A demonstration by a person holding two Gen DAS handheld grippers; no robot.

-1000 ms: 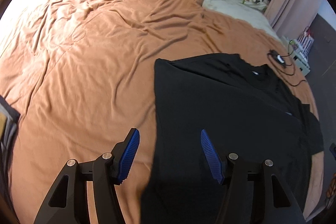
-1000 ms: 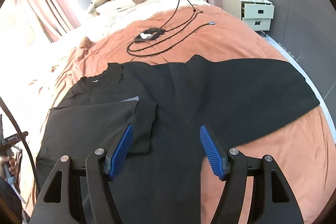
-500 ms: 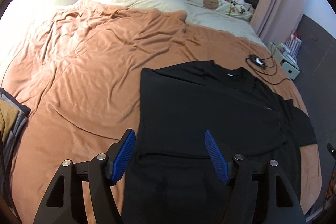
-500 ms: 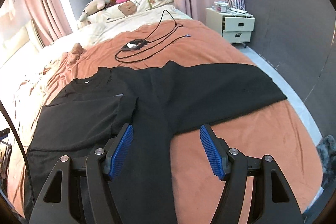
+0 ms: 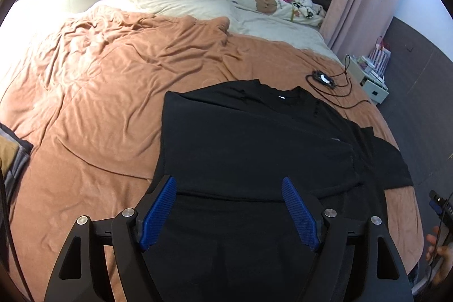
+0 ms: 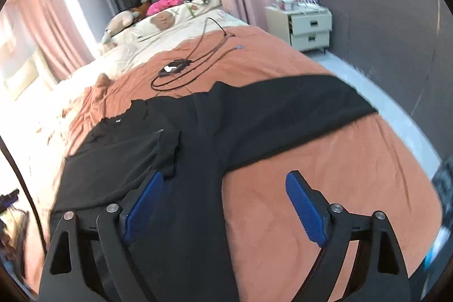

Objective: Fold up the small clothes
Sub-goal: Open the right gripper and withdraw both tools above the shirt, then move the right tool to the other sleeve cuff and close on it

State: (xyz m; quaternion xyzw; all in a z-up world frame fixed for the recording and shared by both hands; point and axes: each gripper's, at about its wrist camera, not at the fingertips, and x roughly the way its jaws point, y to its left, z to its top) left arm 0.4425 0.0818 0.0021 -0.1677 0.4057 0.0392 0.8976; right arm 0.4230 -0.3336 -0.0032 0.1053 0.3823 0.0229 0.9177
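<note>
Rumpled orange bedding [image 5: 119, 92] covers a wide bed, and on it lies a black T-shirt [image 5: 254, 137], one side already folded inward. Only the right wrist view shows its other sleeve [image 6: 297, 109] spread toward the bedside drawers [image 6: 308, 27]; the left view alone shows cream pillows [image 5: 158, 0]. Left hand-held gripper [image 5: 229, 212] and right hand-held gripper [image 6: 223, 208] both hover released, gripping nothing.

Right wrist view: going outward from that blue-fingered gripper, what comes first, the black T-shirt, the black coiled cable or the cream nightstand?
1. Black T-shirt, just beyond the right gripper, left of centre.
2. Black coiled cable, mid-bed.
3. Cream nightstand, far right, beside the bed.
</note>
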